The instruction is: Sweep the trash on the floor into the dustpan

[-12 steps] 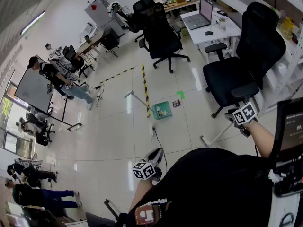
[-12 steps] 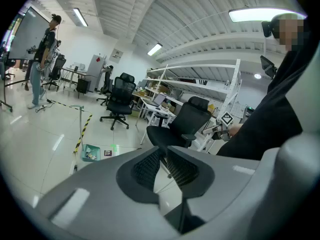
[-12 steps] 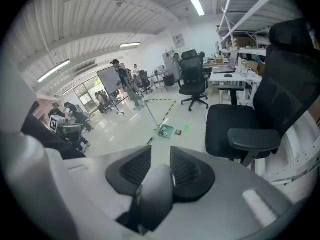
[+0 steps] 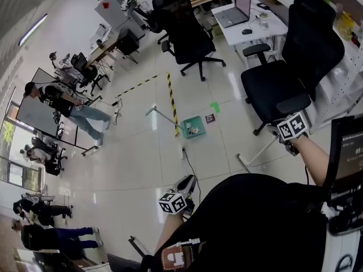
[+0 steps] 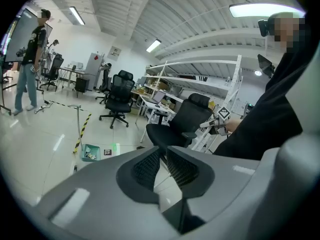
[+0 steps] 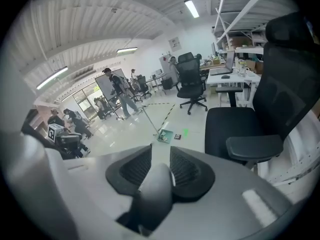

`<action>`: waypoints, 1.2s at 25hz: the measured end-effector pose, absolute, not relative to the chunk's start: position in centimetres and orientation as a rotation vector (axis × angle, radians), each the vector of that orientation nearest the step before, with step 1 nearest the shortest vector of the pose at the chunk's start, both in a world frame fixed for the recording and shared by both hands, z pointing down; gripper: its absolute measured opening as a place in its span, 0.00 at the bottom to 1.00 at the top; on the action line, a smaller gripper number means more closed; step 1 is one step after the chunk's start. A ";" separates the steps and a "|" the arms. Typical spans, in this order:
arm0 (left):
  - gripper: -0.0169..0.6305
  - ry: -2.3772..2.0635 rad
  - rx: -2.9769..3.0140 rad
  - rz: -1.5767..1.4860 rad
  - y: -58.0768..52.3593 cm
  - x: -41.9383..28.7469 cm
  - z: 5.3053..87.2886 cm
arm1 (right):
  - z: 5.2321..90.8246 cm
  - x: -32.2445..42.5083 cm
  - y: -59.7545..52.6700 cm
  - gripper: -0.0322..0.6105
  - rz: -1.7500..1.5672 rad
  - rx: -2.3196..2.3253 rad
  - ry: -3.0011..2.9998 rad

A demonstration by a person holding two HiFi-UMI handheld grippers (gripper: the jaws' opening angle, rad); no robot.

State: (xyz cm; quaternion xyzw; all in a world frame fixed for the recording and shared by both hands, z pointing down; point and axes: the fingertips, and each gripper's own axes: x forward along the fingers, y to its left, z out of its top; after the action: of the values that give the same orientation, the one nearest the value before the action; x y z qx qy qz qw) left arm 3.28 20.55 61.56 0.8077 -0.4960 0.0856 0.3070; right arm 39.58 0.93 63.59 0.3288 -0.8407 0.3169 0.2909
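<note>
The green dustpan (image 4: 193,128) stands on the tiled floor with bits of trash in it, its long handle slanting up to the left. It also shows far off as the dustpan (image 5: 91,152) and the dustpan (image 6: 165,135). My right gripper (image 4: 283,140) is out to the right beside a black chair, shut on a white broom pole (image 4: 258,155) that slants down to the floor. That pole's grey end (image 6: 155,186) fills the gap between the right jaws. My left gripper (image 4: 185,185) hangs near my body, jaws close together and empty (image 5: 164,156).
A small dark card (image 4: 211,118) and a green tape mark (image 4: 215,107) lie right of the dustpan. Yellow-black tape (image 4: 172,103) runs along the floor. Black office chairs (image 4: 286,75), a desk with a laptop (image 4: 235,17) and a shelf stand to the right. People stand at the far left.
The whole view has slid slightly upward. My right gripper and the pole sit a little higher in the picture. The dustpan and the left gripper keep their places.
</note>
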 end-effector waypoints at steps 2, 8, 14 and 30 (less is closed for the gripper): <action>0.10 -1.309 2.133 0.221 19.4 2.7 62.1 | 63.6 39.2 -0.3 0.22 0.850 0.887 -2.243; 0.10 -1.264 2.149 0.179 15.1 -0.4 63.9 | 63.7 36.3 -4.1 0.21 0.844 0.915 -2.223; 0.10 -1.200 2.168 0.147 8.3 -8.9 66.6 | 64.3 28.8 -9.8 0.21 0.834 0.950 -2.155; 0.10 -1.229 2.133 0.129 -8.0 -33.1 66.6 | 63.1 10.7 -32.0 0.20 0.781 1.116 -2.062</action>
State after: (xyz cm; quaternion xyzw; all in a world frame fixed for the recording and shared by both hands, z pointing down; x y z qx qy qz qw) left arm -33.07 -7.96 66.60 0.8161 -0.4705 0.0494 0.3319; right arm 10.67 -31.99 63.09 0.4266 -0.7878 0.2986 0.3289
